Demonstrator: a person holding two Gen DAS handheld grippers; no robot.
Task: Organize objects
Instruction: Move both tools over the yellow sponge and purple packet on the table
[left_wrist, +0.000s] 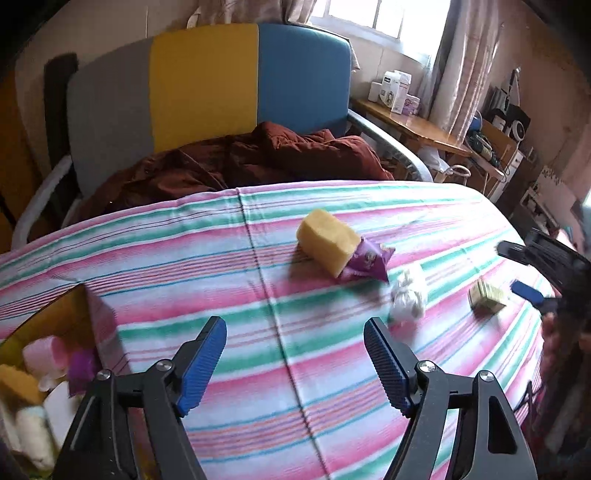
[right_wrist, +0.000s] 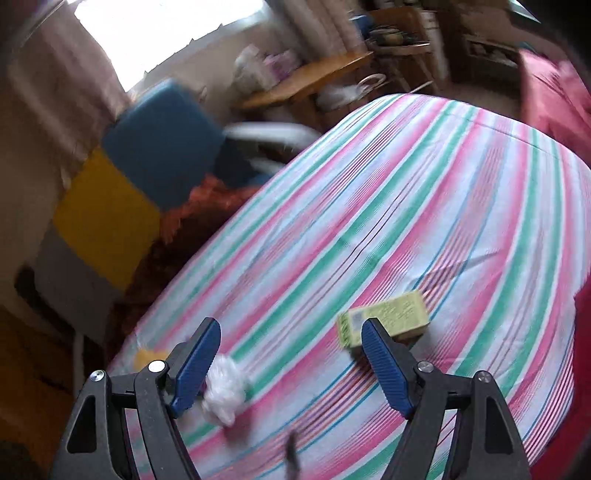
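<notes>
On the striped table cover (left_wrist: 221, 266) lie a yellow sponge block (left_wrist: 327, 240), a purple snack packet (left_wrist: 367, 262) partly under it, a crumpled white wad (left_wrist: 408, 295) and a small green box (left_wrist: 487, 295). My left gripper (left_wrist: 295, 365) is open and empty above the cloth, short of these things. My right gripper (right_wrist: 290, 363) is open and empty; the white wad (right_wrist: 223, 391) lies by its left finger and the green box (right_wrist: 388, 319) just past its right finger. The right gripper also shows at the right edge of the left wrist view (left_wrist: 524, 269).
A brown box (left_wrist: 55, 325) at the near left holds pink, purple, yellow and white items. A chair with a grey, yellow and blue back (left_wrist: 207, 81) and a dark red garment (left_wrist: 236, 162) stands beyond the table. A wooden side table (left_wrist: 410, 125) stands at far right.
</notes>
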